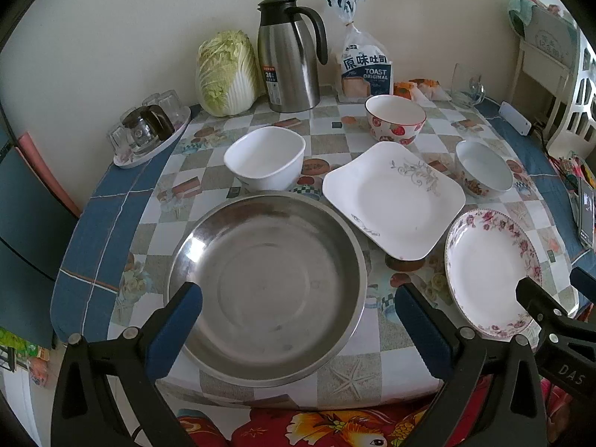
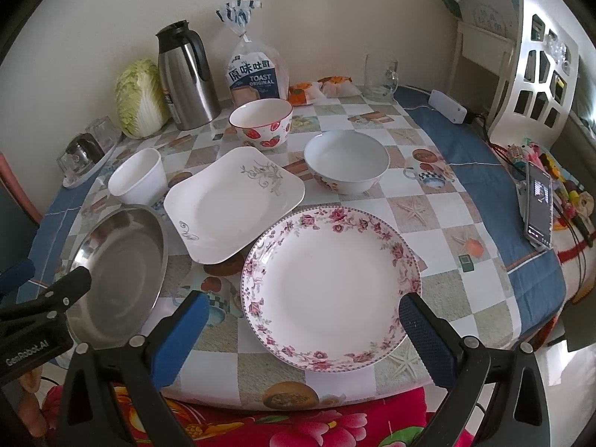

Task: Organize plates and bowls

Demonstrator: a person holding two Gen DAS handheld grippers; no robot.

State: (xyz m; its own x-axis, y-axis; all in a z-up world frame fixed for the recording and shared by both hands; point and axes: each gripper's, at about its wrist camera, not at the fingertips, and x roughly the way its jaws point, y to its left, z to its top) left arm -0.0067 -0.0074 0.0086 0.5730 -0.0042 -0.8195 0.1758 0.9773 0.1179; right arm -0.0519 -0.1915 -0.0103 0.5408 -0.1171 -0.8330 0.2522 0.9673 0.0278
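Dishes lie spread on the checked table [image 1: 156, 208]: my left gripper [image 1: 298, 320] gapes wide and empty over the steel basin [image 1: 266, 283], my right gripper [image 2: 303, 329], equally spread, frames the floral plate [image 2: 331, 287], dead ahead, nearer than the square plate [image 2: 232, 201].

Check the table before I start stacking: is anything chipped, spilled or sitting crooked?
One oddity: the square plate sits tilted, its near corner propped on a small brown object. No chips or spills show on the other dishes. Both tongs are open, holding nothing.
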